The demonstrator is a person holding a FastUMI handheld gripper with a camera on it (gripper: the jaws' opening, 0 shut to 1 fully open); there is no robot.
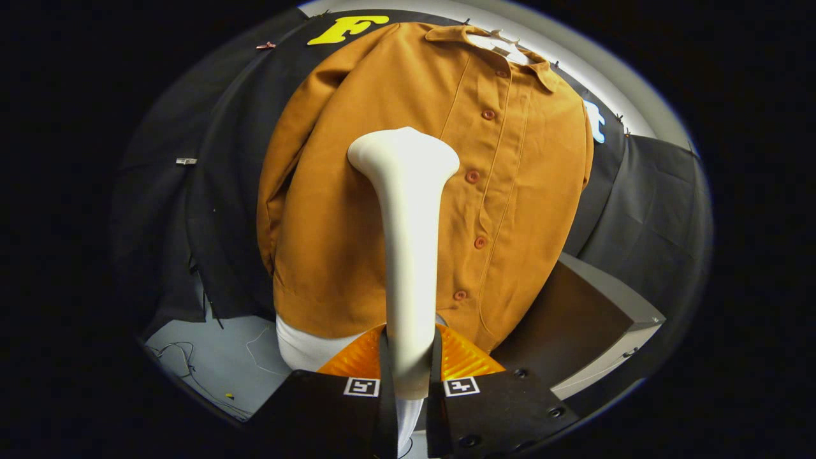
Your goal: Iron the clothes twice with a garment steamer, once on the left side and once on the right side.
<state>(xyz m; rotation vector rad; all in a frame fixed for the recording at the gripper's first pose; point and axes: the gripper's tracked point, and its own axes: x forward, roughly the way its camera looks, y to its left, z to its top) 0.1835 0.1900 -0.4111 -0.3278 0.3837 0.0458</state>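
A white garment steamer point(408, 242) stands up between my fingers, its handle pinched on both sides and its flared head point(403, 155) pointing away from me. My gripper point(410, 366) is shut on that handle. Beyond it hangs a brown-orange button-up shirt point(523, 166) on a hanger, against the dark cloth wall. The steamer head lies over the shirt's chest, left of the button row point(479, 210); whether it touches the fabric I cannot tell. A white garment edge point(306, 347) shows under the shirt's hem.
A brown box with a pale edge point(586, 312) stands to the right, below the shirt. A grey floor with thin loose cables point(191, 363) lies lower left. Black cloth point(656, 210) hangs all around.
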